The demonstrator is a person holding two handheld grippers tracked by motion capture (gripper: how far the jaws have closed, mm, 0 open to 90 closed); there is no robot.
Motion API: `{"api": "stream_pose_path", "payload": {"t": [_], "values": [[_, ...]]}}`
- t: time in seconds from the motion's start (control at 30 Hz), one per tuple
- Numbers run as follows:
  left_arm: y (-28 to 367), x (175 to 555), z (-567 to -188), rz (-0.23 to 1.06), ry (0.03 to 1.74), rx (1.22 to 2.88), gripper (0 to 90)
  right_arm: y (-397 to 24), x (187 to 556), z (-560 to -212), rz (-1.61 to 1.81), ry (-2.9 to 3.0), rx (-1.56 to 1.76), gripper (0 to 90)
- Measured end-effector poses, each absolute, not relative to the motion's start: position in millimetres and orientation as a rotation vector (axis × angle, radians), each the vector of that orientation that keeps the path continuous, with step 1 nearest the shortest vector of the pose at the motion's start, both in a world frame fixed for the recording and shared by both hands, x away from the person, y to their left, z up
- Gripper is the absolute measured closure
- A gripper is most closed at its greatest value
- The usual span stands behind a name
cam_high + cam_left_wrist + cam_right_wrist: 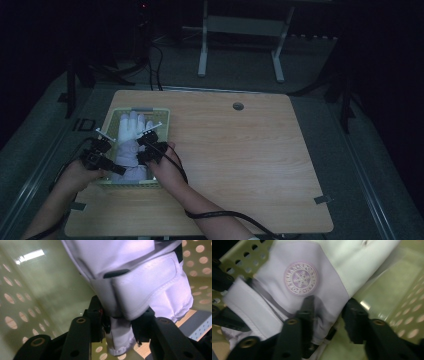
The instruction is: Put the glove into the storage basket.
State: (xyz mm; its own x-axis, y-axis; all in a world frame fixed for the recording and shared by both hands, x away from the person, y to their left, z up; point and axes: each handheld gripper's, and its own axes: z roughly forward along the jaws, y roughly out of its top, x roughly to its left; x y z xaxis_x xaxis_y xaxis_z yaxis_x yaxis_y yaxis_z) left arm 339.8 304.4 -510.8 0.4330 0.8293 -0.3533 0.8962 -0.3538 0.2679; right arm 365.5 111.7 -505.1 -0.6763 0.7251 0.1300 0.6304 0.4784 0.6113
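my left gripper is pinching the cuff end of the white glove; in the left gripper view the fabric is bunched tight between the two black jaws and a small fold hangs out below them. my right gripper stands part spread: in the right gripper view one jaw lies on the lilac part of the glove below the round snowflake badge, the other sits off past the edge, above the basket floor, and i cannot see the pads pressing on anything.

outward from there, the glove lies inside the pale green perforated basket at the table's left side, fingers pointing away from me, cuff toward the near wall, where both of my grippers meet over it in the high view.

what could go wrong, as i judge it: my left grip has only a thin fold of the cuff, so a pull could let it slide out. if the right jaws close where they are, they may catch one layer at the edge, or nip the basket wall. lifting with one gripper could drag the light basket along.

the glove looks soft and padded, white on the fingers and palm, lilac toward the wrist, with a dark strap slot and a stitched, gathered cuff.
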Motion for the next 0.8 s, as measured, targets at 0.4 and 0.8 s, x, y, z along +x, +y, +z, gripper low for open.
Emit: {"api": "stream_pose_path", "payload": {"t": [0.4,0.8], "values": [[300.0,332.0,-497.4,0.015,1.45,2.231,22.6,95.9,374.6,-490.6,1.035,2.615,1.137,46.4],[296.8,309.7,-473.6,0.237,1.389,2.038,1.9,87.7,373.0,-472.6,1.18,2.65,0.982,19.8]]}}
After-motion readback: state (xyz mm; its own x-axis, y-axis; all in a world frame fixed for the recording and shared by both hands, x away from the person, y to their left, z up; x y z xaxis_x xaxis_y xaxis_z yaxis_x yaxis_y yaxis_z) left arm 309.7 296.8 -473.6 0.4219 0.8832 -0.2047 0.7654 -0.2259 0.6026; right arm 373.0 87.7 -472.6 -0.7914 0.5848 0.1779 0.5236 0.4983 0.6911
